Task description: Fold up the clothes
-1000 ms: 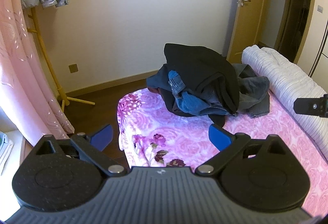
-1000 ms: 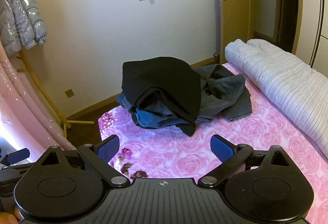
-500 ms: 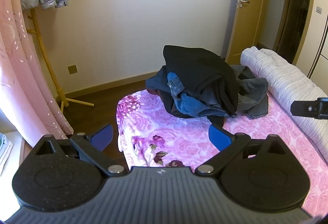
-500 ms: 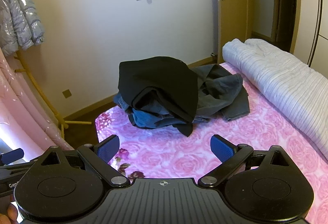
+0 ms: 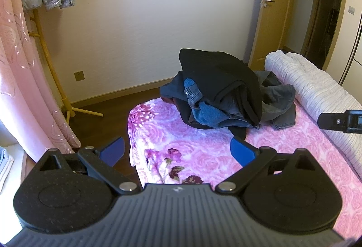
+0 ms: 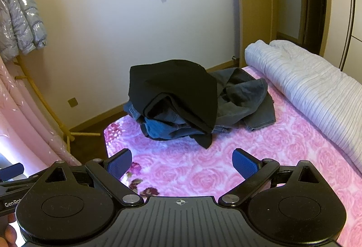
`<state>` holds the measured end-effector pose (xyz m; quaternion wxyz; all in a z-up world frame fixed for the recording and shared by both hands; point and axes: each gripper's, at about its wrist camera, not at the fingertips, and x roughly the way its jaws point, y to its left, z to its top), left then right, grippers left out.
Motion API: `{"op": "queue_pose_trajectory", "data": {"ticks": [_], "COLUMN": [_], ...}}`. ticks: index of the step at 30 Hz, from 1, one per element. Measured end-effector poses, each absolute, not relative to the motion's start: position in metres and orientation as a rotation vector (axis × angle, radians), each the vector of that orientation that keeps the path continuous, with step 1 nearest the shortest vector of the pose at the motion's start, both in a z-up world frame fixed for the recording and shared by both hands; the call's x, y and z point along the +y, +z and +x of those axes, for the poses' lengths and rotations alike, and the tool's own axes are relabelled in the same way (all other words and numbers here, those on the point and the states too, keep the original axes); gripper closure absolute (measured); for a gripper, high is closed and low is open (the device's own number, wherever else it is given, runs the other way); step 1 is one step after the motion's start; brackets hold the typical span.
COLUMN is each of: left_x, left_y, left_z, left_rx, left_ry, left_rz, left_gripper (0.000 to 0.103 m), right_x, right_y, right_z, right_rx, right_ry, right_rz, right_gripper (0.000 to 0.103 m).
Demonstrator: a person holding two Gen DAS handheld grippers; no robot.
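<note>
Nearest in each wrist view is the tool itself. The left gripper (image 5: 177,150) has its jaws spread wide with nothing between them, hanging over the near corner of the bed (image 5: 203,147) and the dark floor beside it. The right gripper (image 6: 182,162) is likewise released and empty, held above the pink rose-printed bedspread; in the left view its black tip shows at the right edge, near the rolled quilt (image 6: 312,88).

Past the bare stretch of bedspread sits the pile of clothes (image 6: 181,102), well apart from both grippers. A black garment (image 5: 221,75) is draped over the top, blue jeans (image 5: 203,109) are bunched beneath it, and a grey denim piece (image 6: 248,102) spreads from the pile toward the quilt. Nothing looks folded yet.

Farther off are the wall with its switches, the wooden door, and a coat stand (image 5: 52,66) with a silver padded jacket beside the pink curtain.

By my reading this is the approach, before any first grasp. The next move likely calls for carrying both grippers forward to the pile, pinching the black garment by a free edge or hem, and lifting it clear so the jeans underneath do not drag along. It then needs laying flat on the open bedspread in front.
</note>
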<state>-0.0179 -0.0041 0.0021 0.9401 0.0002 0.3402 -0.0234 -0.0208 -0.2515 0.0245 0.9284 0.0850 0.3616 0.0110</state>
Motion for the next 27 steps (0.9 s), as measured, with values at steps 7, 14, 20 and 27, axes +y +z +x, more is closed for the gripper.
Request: {"op": "queue_pose_trajectory", "data": {"ticks": [7,14,20,27], "left_x": [-0.006,-0.008,-0.012,-0.017], "left_y": [0.001,0.002,0.003,-0.002], "left_z": [-0.016,-0.015,-0.014,0.008], "left_rx": [0.694,0.696,0.678,0.639], "left_ry": [-0.048,-0.048,-0.054,-0.126], "left_rz": [0.007,0.021,0.053,0.156], "left_gripper": [0.005,0.005,0.005,0.005], "right_x": [-0.257,-0.258,-0.268,-0.269], "right_y": [0.021,0.019,0.017,0.01], "right_z": [-0.015,-0.018,-0.014,-0.004], "right_rx": [0.744,0.742,0.717,0.696], "right_ry": [0.02,0.014,0.038,0.04], "right_rz": [0.18,0.192,0.227,0.1], "right_gripper": [0.005,0.005,0.005,0.005]}}
